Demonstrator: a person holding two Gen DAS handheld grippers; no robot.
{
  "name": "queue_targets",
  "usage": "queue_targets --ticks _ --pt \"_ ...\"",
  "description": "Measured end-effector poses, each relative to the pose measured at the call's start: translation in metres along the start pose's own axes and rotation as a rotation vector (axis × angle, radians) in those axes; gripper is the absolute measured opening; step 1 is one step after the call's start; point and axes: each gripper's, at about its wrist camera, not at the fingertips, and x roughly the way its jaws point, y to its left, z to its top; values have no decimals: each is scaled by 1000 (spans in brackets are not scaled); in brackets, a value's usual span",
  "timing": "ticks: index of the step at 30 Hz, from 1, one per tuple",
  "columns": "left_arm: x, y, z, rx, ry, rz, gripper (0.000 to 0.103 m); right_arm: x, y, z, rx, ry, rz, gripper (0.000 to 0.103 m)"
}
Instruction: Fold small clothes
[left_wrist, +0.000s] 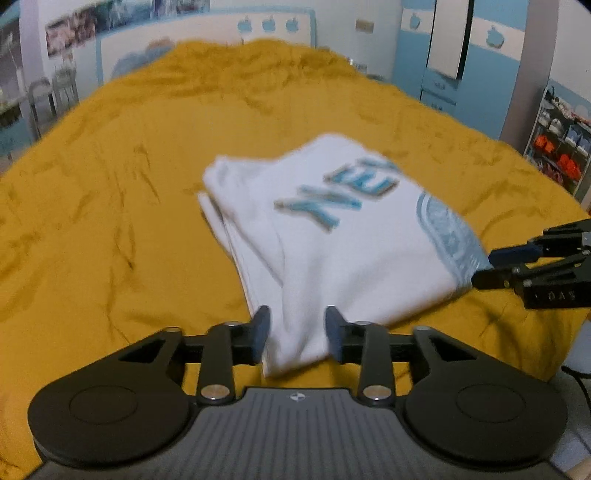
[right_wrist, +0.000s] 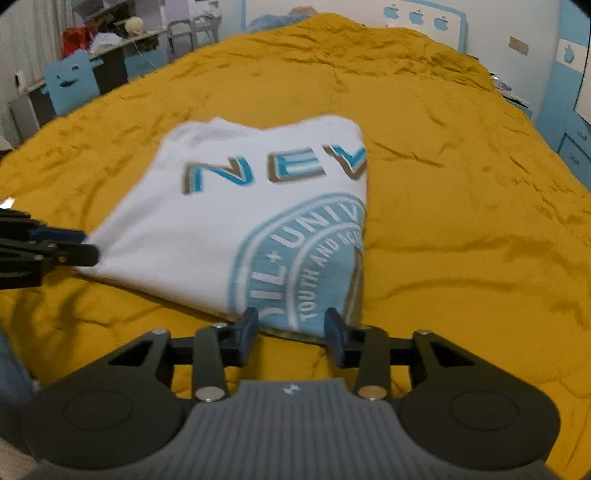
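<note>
A white T-shirt (left_wrist: 332, 240) with blue letters and a round blue seal lies folded on the mustard bedspread (left_wrist: 110, 192). My left gripper (left_wrist: 297, 328) stands open at its near left corner, and the cloth lies loose between the fingers. My right gripper (right_wrist: 291, 328) is open at the near edge of the shirt (right_wrist: 221, 214), with the hem by the seal between its fingertips and the pads apart. Each gripper also shows at the side of the other view: the right gripper (left_wrist: 484, 266) at the shirt's right corner, the left gripper (right_wrist: 88, 247) at its left corner.
The bedspread (right_wrist: 461, 221) covers the whole bed, wrinkled all around the shirt. A white and blue headboard (left_wrist: 221, 40) stands at the far end. A blue wardrobe (left_wrist: 443, 74) and a shelf rack (left_wrist: 565, 147) are on the right, with a desk and a blue chair (right_wrist: 70, 81) on the left.
</note>
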Motion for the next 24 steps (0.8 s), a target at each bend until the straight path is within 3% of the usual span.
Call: queue_targets --ticks 4,9,12,14,18,24 --pt "-28 -10 15 44 -107 66 64 -34 9 10 -36 -78 -7 45" --pt "-61 -27 30 57 -277 135 91 -81 16 23 -21 -208 18 62" --pt "-80 -41 31 70 -388 188 92 -106 25 23 -13 -294 21 81" --pt "-88 -50 30 105 -441 214 100 -119 30 19 -12 -356 2 82" --pt "-92 -58 27 63 -458 220 103 -137 37 7 5 -400 -21 82" --pt "-89 -55 13 -36 -421 223 103 -147 42 -14 51 -409 -70 82"
